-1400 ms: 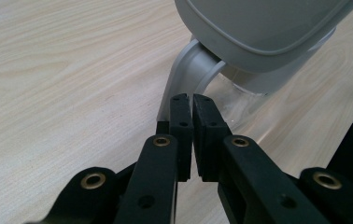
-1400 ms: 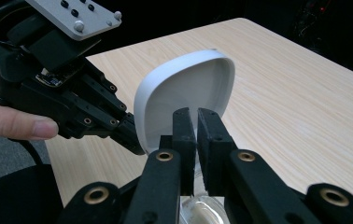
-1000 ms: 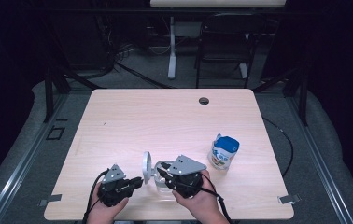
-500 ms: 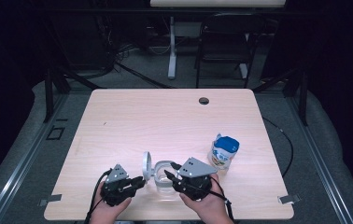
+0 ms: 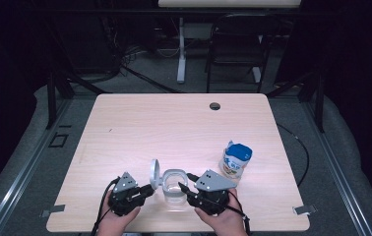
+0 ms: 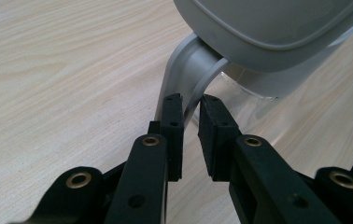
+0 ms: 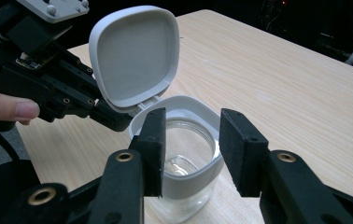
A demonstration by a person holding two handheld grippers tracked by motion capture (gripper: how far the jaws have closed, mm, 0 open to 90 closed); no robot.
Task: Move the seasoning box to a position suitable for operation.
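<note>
Near front edge of table [image 5: 125, 128], between both grippers: clear jar [image 5: 174, 189] with white rim, upright. Hinged white lid [image 5: 154, 171] flipped open, standing up on jar's left side. Left gripper [image 6: 191, 109] pinching grey hinge strap [image 6: 184, 77] just below lid, jaws nearly pressed together on it. Right gripper [image 7: 192, 140] spread, jaws either side of jar rim, whether touching cannot tell. Blue-capped bottle [image 5: 235, 160] upright near jar, to right. Dark round hole [image 5: 215, 105] at far edge of table.
</note>
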